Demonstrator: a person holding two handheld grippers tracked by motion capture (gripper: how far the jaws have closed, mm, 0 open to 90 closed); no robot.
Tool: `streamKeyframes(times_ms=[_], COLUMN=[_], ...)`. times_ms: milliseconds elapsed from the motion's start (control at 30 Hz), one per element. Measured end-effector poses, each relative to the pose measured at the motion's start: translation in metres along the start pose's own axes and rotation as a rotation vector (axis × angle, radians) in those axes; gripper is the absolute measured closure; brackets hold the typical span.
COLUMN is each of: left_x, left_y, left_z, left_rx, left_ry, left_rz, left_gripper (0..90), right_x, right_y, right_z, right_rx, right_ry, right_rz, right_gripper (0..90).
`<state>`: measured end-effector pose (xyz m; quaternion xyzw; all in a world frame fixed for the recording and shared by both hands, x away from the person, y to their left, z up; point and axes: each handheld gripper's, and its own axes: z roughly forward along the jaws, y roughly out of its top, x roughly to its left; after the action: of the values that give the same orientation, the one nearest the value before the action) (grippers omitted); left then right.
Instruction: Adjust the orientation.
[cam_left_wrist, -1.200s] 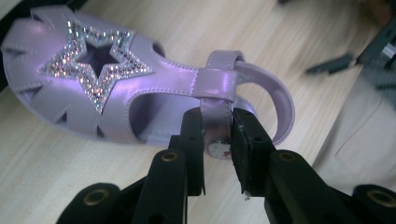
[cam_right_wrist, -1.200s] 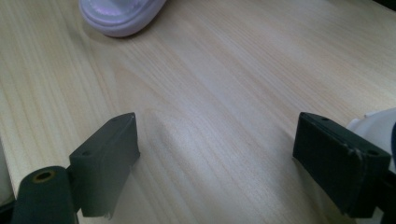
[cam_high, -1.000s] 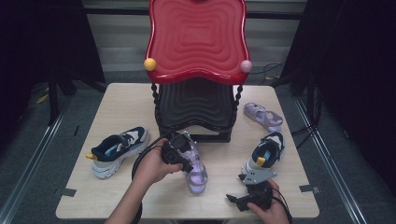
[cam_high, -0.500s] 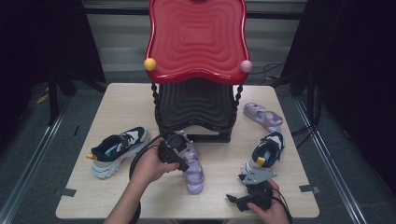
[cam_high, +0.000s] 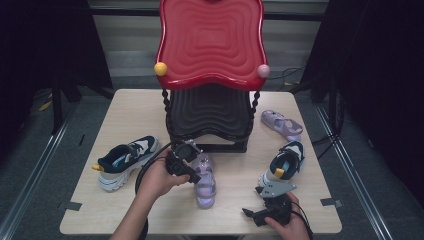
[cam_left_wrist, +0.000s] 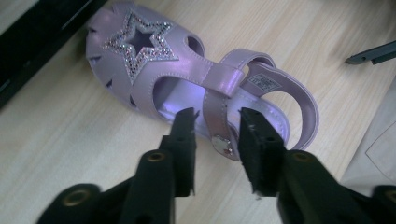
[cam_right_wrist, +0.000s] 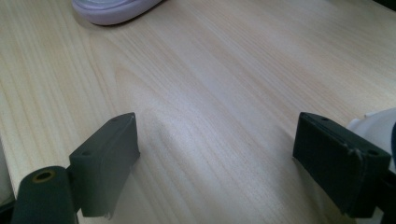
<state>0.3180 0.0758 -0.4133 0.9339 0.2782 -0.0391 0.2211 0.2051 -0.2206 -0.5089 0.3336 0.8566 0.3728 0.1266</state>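
Jaws of my left gripper (cam_left_wrist: 215, 128) have just been opening and now straddle the strap of the purple sandal (cam_left_wrist: 187, 84) without pressing it; it lies on the table (cam_high: 125, 120) before the black stand (cam_high: 210, 110). My right gripper (cam_right_wrist: 215, 140) stands wide open over bare wood

Lilac child's sandal (cam_left_wrist: 205, 88) lying flat on its sole on the pale wooden worktop (cam_high: 130, 115).

It is glossy lilac with a closed, cut-out toe cap bearing a glittery star with a star-shaped hole, a strap across the instep fastened by a small metal stud, and an open heel loop. In the high view the sandal (cam_high: 205, 180) lies near the middle of the worktop's front half, toe toward the black base of the red stand (cam_high: 210, 112), heel toward the person.
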Motion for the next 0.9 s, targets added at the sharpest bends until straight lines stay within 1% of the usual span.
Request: streamKeyframes(times_ms=[33, 67, 100, 167, 200, 233, 300, 367, 400, 433, 500, 533, 567, 667, 700, 733, 800, 833, 867, 900], left_x=[-0.001, -0.002, -0.003, -0.006, -0.006, -0.008, -0.013, -0.018, -0.02, -0.022, -0.026, -0.027, -0.028, -0.03, -0.03, -0.031, -0.032, -0.033, -0.034, -0.034], left_y=[-0.001, -0.004, -0.006, -0.012, -0.012, -0.016, -0.023, -0.028, -0.031, -0.032, -0.035, -0.037, -0.038, -0.042, -0.043, -0.044, -0.045, -0.046, -0.047, -0.048], left_z=[0.0, -0.001, -0.003, -0.005, -0.005, -0.005, -0.002, 0.002, 0.004, 0.005, 0.007, 0.007, 0.008, 0.014, 0.015, 0.017, 0.018, 0.02, 0.02, 0.021], left_rx=[-0.008, -0.036, -0.06, -0.112, -0.112, -0.144, -0.191, -0.223, -0.234, -0.248, -0.273, -0.283, -0.291, -0.319, -0.334, -0.361, -0.36, -0.379, -0.372, -0.387], left_ry=[0.006, 0.018, 0.033, 0.044, 0.044, 0.053, 0.081, 0.102, 0.098, 0.105, 0.148, 0.167, 0.178, 0.193, 0.196, 0.195, 0.203, 0.211, 0.21, 0.216], left_rz=[-0.022, -0.058, -0.067, -0.105, -0.105, -0.111, -0.11, -0.109, -0.109, -0.112, -0.106, -0.109, -0.105, -0.112, -0.119, -0.139, -0.137, -0.147, -0.146, -0.151], left_gripper=[61.7, 54.2, 53.9, 52.0, 51.9, 51.9, 51.4, 51.4, 51.4, 51.3, 49.7, 48.9, 47.5, 47.2, 47.2, 46.5, 46.4, 46.4, 46.4, 46.4], right_x=[0.0, 0.0, 0.0, 0.0, 0.0, 0.0, 0.0, 0.0, 0.0, 0.0, 0.0, 0.0, 0.0, 0.0, 0.0, 0.0, 0.0, 0.0, 0.0, 0.0], right_y=[0.0, 0.0, 0.0, 0.0, 0.0, 0.0, 0.0, 0.0, 0.0, 0.0, 0.0, 0.0, 0.0, 0.0, 0.0, 0.0, 0.0, 0.0, 0.0, 0.0], right_z=[0.0, 0.0, 0.0, 0.0, 0.0, 0.0, 0.0, 0.0, 0.0, 0.0, 0.0, 0.0, 0.0, 0.0, 0.0, 0.0, 0.0, 0.0, 0.0, 0.0], right_rx=[0.0, 0.0, 0.0, 0.0, 0.0, 0.0, 0.0, 0.001, 0.0, 0.0, 0.0, 0.0, 0.0, 0.0, 0.0, 0.0, 0.0, 0.0, 0.001, 0.0], right_ry=[0.0, 0.001, 0.0, 0.0, 0.0, 0.0, 0.0, -0.001, 0.0, 0.0, 0.0, 0.0, 0.0, 0.0, 0.0, 0.0, 0.0, 0.0, -0.001, 0.0], right_rz=[0.0, 0.0, 0.0, 0.0, 0.0, 0.0, 0.0, 0.001, 0.0, 0.0, 0.0, 0.0, 0.0, 0.0, 0.0, 0.0, 0.0, 0.0, 0.001, 0.0], right_gripper=[13.5, 13.5, 13.5, 13.5, 13.5, 13.5, 13.5, 13.5, 13.5, 13.5, 13.5, 13.5, 13.5, 13.5, 13.5, 13.5, 13.5, 13.5, 13.5, 13.5])
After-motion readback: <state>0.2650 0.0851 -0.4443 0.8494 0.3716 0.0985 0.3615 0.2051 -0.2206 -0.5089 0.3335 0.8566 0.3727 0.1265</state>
